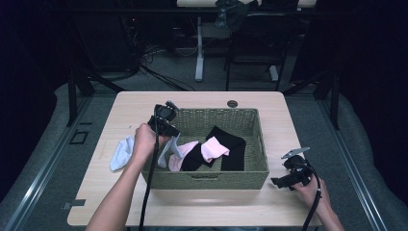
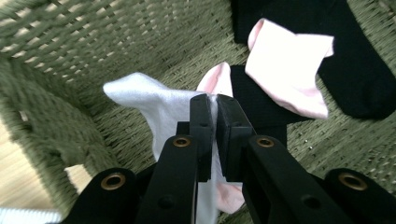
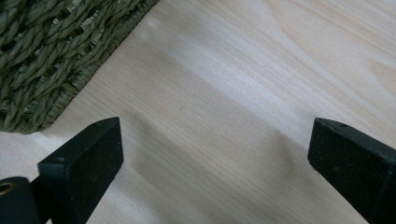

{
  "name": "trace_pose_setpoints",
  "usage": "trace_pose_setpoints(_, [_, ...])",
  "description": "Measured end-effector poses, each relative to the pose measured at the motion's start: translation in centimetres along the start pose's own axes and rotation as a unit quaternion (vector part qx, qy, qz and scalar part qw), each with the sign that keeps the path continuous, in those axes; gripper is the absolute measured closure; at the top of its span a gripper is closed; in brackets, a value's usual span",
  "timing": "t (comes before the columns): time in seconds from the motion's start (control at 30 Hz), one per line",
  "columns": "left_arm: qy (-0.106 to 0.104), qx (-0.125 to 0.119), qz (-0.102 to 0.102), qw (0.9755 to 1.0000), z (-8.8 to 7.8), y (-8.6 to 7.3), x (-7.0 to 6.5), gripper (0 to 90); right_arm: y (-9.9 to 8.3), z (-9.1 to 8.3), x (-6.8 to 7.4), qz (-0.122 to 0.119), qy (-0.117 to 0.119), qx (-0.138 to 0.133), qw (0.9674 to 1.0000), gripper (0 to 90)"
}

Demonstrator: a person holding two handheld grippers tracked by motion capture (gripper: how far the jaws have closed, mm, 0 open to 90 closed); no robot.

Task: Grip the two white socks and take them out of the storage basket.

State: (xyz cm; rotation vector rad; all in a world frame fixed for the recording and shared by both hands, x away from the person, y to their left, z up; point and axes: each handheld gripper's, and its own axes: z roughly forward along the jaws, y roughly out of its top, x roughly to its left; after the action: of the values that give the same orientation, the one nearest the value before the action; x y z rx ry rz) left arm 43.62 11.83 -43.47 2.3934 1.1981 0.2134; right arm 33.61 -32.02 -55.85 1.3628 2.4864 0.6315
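White fabric, a sock (image 2: 154, 105), was pinched between the jaws of the left tongs (image 2: 212, 100), which had closed tight on its cloth over the left end of the woven basket (image 1: 231, 117). From above, the white sock (image 1: 169, 149) hung from the left tongs (image 1: 174, 139) just inside the basket's left wall, beside a pink sock (image 1: 214, 147) and black socks (image 1: 230, 144) lying on the basket floor. A second pale sock (image 1: 121, 153) lay on the surface (image 1: 298, 120) outside the basket, to its left. The right tongs (image 1: 284, 182) rested near the basket's right front corner, jaws standing wide with nothing between them, over bare wood (image 3: 243, 93). Judgement: the step in hand appeared to be lifting the white sock out to join its mate. To do it well, the grip should be kept firm, the sock raised until its hanging end cleared the rim, and the pink sock touching it watched so that it was not dragged along. The free tongs could steady the basket.
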Motion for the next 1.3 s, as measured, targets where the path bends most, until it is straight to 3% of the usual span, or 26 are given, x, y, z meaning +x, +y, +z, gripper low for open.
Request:
trace_pose_setpoints(0.13, [-0.002,-0.017,-0.005,0.9998,-1.3,0.0,0.1,85.8,-0.1,0.0,0.3,0.006,0.002,-0.012,0.9999,2.9])
trace_pose_setpoints(0.2, [-0.005,-0.023,-0.004,0.9997,-2.1,0.1,0.1,85.8,0.0,-0.2,0.2,-0.002,-0.001,-0.004,1.0000,2.9])
trace_pose_setpoints(0.9, [0.014,-0.048,0.024,0.9985,-7.7,3.2,-1.0,85.8,-0.5,-0.4,0.3,0.002,0.004,-0.003,1.0000,2.9])
trace_pose_setpoints(1.13, [0.033,-0.061,0.018,0.9974,-10.5,4.0,-0.4,85.8,-0.4,-0.4,0.2,0.002,0.004,-0.002,1.0000,2.9])
trace_pose_setpoints(1.3, [0.047,-0.076,0.004,0.9960,-12.8,3.5,0.7,85.7,-0.4,-0.4,0.2,0.004,0.003,-0.003,1.0000,2.9])
